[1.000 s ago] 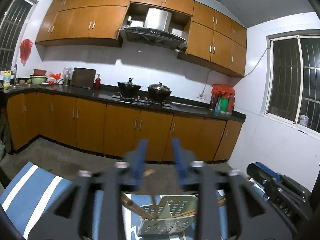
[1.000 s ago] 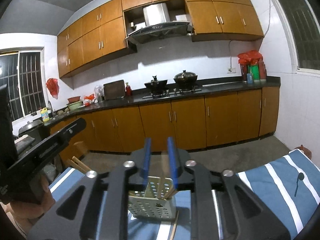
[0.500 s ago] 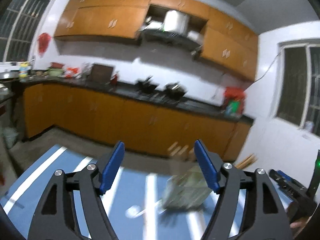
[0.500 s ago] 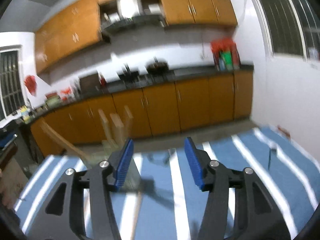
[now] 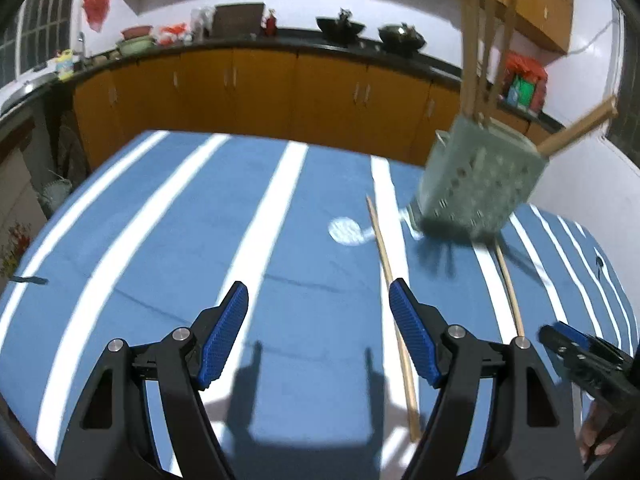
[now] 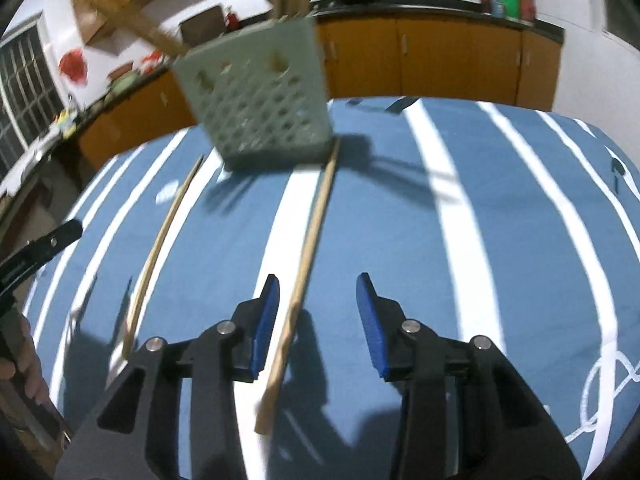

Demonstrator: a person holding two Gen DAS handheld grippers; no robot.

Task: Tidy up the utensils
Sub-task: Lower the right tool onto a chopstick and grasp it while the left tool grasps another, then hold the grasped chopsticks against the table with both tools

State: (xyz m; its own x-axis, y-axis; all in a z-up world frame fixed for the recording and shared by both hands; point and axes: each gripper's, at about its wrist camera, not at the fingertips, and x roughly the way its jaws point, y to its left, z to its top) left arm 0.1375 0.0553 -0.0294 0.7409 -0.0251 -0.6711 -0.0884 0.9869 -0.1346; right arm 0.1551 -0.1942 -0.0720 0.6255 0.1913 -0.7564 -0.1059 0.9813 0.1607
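Chopsticks lie loose on the striped table (image 5: 256,240) near the holder (image 6: 260,108). Right claw (image 6: 318,320), closing, straddles one chopstick (image 6: 308,248) without pinching it; centre it first. Left claw (image 5: 318,332) hangs spread, empty, beside another chopstick (image 5: 390,280).

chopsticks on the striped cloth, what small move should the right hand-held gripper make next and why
Probably lower the right hand-held gripper a little and close it on the near wooden chopstick. That stick lies flat on the blue and white striped tablecloth, running between the closing blue pads but not yet pinched. The pale green perforated utensil holder already stands upright beyond it with other sticks inside, so this one likely goes there.
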